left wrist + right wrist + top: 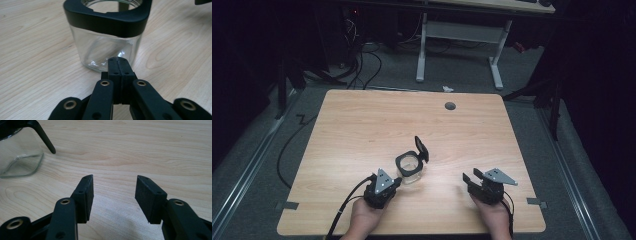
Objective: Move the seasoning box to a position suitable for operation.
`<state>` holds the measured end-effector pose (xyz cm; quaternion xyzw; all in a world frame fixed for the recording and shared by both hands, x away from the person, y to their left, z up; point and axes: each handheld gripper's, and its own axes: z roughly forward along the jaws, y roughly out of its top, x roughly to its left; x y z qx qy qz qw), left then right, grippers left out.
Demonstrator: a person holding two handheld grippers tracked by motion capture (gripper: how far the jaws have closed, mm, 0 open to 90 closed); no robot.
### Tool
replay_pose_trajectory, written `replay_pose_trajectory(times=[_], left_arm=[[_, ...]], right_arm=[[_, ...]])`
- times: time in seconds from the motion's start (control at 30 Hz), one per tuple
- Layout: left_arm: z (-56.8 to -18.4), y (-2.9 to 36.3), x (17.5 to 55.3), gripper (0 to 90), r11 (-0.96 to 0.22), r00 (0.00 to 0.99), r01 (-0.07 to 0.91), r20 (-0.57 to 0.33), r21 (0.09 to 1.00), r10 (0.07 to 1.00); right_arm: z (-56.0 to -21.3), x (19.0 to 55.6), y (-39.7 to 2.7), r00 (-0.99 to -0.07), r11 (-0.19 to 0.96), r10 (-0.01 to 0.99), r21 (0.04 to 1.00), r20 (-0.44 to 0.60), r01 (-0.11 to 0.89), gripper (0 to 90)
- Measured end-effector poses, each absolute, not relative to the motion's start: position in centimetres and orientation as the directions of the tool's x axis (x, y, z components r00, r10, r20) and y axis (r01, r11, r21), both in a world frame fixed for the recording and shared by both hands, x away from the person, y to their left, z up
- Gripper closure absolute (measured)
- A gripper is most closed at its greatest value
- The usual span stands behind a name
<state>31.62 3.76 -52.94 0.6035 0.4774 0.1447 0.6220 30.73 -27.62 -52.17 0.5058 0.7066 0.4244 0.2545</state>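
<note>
We see a wood table point(362, 130) from above. Near its middle, a bit toward the person, stands a small glass jar point(410, 172). The jar is upright. It has a black collar point(408, 163) round its top, and a black lid point(421, 148) tipped up on the far right side, so the jar is open.

Our left gripper point(395, 183) lies low on the table, just left of the jar and nearer to the person. A hand point(364, 217) holds it from below. In the left gripper view the gripper point(118, 60) has its jaws pressed tight together with nothing between them. Their tips sit right at the bottom of the jar point(105, 47). They look like they touch the glass, but we cannot tell for sure. The black collar point(107, 21) is right above them.

Our right gripper point(470, 177) is on the right side of the table, well apart from the jar. Another hand point(494, 215) holds it. In the right gripper view the gripper point(113, 188) has its jaws spread wide, and between them there is just bare wood point(150, 150). The jar point(18, 157) sits far off at the top left there, with the lid's arm point(43, 137) sloping down beside it.

A small dark round hole point(450, 105) is in the table near its far edge.
</note>
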Motion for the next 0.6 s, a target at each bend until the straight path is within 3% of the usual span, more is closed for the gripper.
replay_pose_trajectory(times=[0.23, 0.6], left_arm=[[-52.5, 6.3, 34.8, 90.0, 0.288, 0.407, 0.366, -0.43, 0.885, 0.806], [-52.5, 4.7, 38.7, 90.0, 0.299, 0.421, 0.391, -0.458, 0.871, 0.783]], right_arm=[[-52.3, 30.8, -27.5, -0.37, 0.139, 0.927, 0.854, 0.066, 0.501, 52.0], [-52.3, 30.9, -27.9, -0.352, 0.13, 0.933, 0.84, 0.077, 0.528, 57.0]])
